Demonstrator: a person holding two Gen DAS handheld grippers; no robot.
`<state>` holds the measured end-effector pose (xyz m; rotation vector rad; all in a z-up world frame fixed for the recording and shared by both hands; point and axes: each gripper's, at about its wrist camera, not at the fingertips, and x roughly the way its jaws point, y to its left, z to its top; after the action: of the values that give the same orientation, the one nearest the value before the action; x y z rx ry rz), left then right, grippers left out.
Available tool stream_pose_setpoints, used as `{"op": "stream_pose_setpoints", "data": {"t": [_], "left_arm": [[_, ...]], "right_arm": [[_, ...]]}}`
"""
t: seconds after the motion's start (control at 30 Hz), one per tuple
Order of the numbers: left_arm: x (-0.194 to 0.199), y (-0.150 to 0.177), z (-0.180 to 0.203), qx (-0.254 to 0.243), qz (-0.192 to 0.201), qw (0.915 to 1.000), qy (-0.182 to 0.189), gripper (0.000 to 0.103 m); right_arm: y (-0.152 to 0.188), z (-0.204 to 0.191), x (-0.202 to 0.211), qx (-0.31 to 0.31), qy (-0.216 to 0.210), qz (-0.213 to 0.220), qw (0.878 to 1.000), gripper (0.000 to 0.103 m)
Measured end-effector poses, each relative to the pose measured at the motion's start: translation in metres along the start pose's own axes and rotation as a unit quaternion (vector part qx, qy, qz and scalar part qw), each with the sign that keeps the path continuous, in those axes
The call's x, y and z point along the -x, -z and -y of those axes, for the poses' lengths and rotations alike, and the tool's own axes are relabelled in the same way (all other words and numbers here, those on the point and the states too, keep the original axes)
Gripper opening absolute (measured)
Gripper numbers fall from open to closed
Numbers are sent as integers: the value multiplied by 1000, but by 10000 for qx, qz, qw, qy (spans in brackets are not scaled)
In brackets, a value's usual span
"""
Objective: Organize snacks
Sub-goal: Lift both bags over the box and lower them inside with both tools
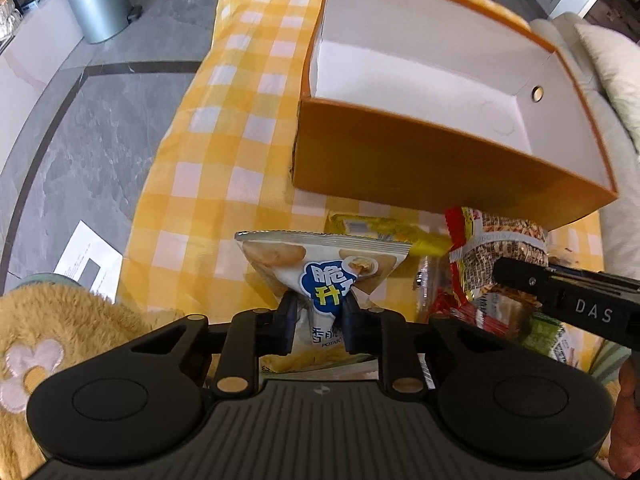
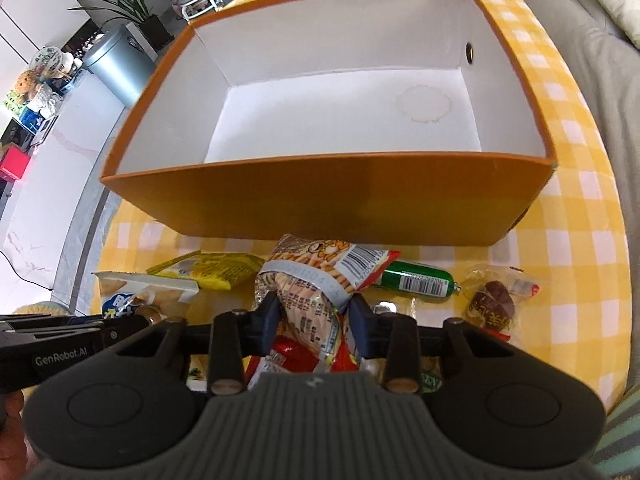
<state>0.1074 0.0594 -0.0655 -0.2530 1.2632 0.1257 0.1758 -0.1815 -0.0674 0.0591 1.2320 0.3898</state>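
Note:
My left gripper (image 1: 318,304) is shut on a white potato chip bag (image 1: 320,264) with a blue label and holds it up in front of the orange box (image 1: 420,164). My right gripper (image 2: 314,306) is shut on a red and silver snack bag (image 2: 316,276), lifted just before the same orange box (image 2: 320,204), which is white inside and holds nothing. The chip bag also shows at the left of the right wrist view (image 2: 132,292). The right gripper's body shows in the left wrist view (image 1: 568,292).
On the yellow checked tablecloth (image 2: 576,208) lie a yellow packet (image 2: 212,270), a green sausage (image 2: 416,280), a clear pack with a brown snack (image 2: 496,296) and more packets under the grippers. A metal bin (image 1: 96,0) stands on the floor, a sofa (image 1: 592,60) at the right.

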Motion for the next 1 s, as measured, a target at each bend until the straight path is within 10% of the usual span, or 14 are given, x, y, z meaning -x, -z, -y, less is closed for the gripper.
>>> {"op": "stream_pose_setpoints", "data": {"t": [0.57, 1.0], "left_arm": [[100, 1, 12, -379, 1368, 9887, 474, 24], [122, -67, 60, -1091, 2017, 9717, 565, 24]], "right_arm": [[26, 0, 108, 84, -199, 1015, 9946, 33], [-31, -14, 143, 427, -146, 1716, 9841, 33]]}}
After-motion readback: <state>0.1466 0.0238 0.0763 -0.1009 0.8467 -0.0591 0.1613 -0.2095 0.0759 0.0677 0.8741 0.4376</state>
